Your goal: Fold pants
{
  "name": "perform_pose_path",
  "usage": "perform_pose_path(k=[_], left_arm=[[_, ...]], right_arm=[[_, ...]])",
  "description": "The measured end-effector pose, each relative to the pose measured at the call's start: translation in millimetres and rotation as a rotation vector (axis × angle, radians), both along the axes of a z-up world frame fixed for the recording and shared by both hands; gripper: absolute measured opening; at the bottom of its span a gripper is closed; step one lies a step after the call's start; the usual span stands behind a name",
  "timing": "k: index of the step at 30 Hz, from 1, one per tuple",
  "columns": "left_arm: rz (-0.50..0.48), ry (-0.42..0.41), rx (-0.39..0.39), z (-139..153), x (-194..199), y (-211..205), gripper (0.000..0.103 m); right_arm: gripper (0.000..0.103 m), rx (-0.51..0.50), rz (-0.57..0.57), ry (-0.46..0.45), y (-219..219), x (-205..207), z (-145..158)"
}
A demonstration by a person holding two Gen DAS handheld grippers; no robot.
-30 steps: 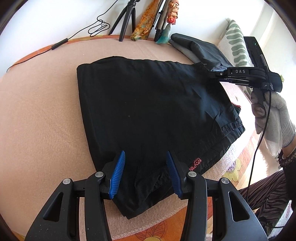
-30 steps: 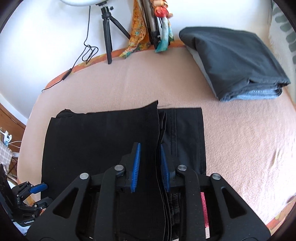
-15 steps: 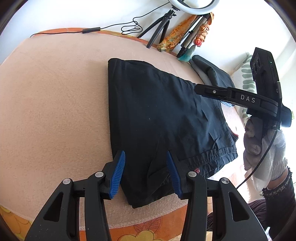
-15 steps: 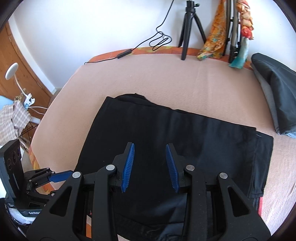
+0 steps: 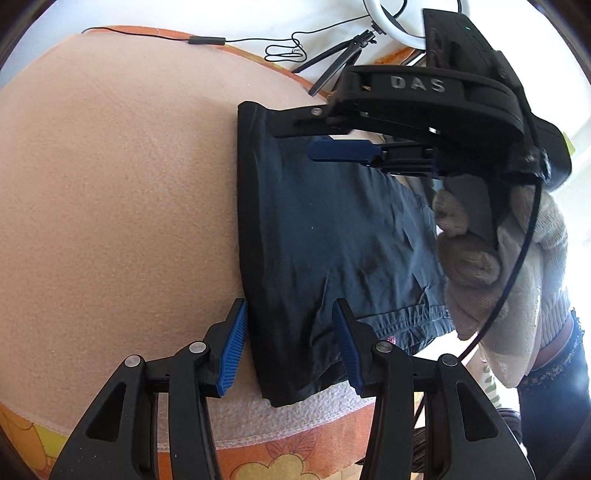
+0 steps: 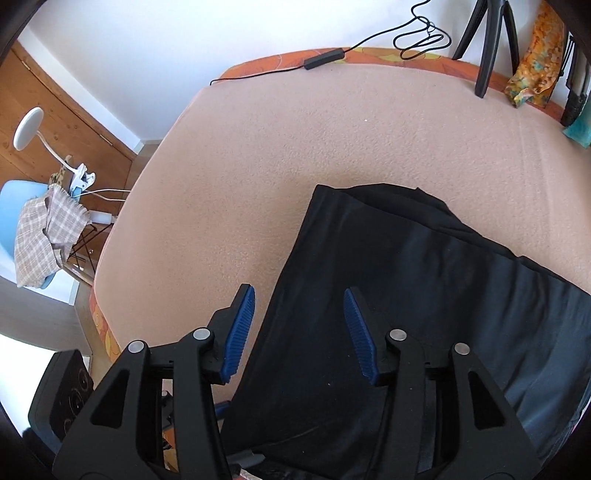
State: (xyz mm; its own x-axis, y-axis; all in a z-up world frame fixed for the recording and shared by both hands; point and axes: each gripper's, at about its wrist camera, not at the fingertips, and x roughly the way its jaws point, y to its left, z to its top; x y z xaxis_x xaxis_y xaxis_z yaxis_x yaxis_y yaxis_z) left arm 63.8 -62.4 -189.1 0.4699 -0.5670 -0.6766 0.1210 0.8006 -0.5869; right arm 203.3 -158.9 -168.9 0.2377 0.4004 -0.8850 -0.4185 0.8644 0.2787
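Black pants (image 5: pixel 332 229) lie folded flat on the peach blanket (image 5: pixel 110 184). In the left wrist view my left gripper (image 5: pixel 290 349) stands open over their near corner; the long folded edge runs between the blue pads, which do not press it. A gloved hand (image 5: pixel 480 258) holds my right gripper (image 5: pixel 306 136) over the far end of the pants. In the right wrist view the right gripper (image 6: pixel 300 328) hovers with its jaws opening, the left edge of the pants (image 6: pixel 406 295) below and between the pads, untouched.
The blanket ends at an orange flowered border (image 5: pixel 277 458) close to my left gripper. A tripod (image 6: pixel 487 48), a cable with an inline box (image 6: pixel 325 59) and a ring light (image 5: pixel 391 22) stand at the far edge. Beside the bed is a blue chair with a checked cloth (image 6: pixel 44 236).
The right gripper has swept across the pants to their other end and its jaws have widened. The left gripper has rolled and shifted so the pants' long edge lies between its pads.
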Motion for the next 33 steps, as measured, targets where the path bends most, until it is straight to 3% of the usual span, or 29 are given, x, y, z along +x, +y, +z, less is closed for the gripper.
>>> perform_pose_path(k=[6, 13, 18, 21, 22, 26, 29, 32, 33], left_arm=[[-0.015, -0.03, -0.051, 6.5, -1.1, -3.0, 0.045], [-0.046, -0.094, -0.016, 21.1, -7.0, -16.3, 0.045], [-0.056, -0.102, 0.0, 23.8, -9.7, -22.1, 0.045], [-0.051, -0.09, 0.007, 24.3, -9.8, -23.1, 0.046], [-0.048, -0.08, 0.019, 23.9, -10.4, -22.0, 0.051], [-0.022, -0.003, 0.048, 12.1, -4.1, -18.5, 0.056], [-0.037, 0.052, -0.032, -0.5, 3.4, -16.8, 0.056], [-0.062, 0.063, -0.107, -4.4, 10.7, -17.8, 0.05], [-0.061, 0.057, -0.125, -5.8, 11.3, -16.0, 0.034]], right_arm=[[0.053, -0.081, -0.003, 0.074, 23.3, 15.3, -13.9], [0.052, -0.259, 0.045, 0.086, 54.7, 13.8, -25.4], [0.029, -0.352, 0.056, 0.067, 62.3, 16.2, -32.9], [0.014, -0.32, 0.048, 0.071, 55.6, 15.8, -30.9], [0.01, -0.303, 0.04, 0.072, 52.1, 16.8, -30.0], [0.006, -0.217, 0.003, 0.067, 33.3, 13.7, -23.3], [0.005, -0.136, -0.025, 0.06, 12.9, 9.9, -15.8], [0.005, -0.057, -0.058, 0.047, -8.2, 8.6, -6.5], [0.005, -0.033, -0.07, 0.043, -14.5, 7.8, -3.5]])
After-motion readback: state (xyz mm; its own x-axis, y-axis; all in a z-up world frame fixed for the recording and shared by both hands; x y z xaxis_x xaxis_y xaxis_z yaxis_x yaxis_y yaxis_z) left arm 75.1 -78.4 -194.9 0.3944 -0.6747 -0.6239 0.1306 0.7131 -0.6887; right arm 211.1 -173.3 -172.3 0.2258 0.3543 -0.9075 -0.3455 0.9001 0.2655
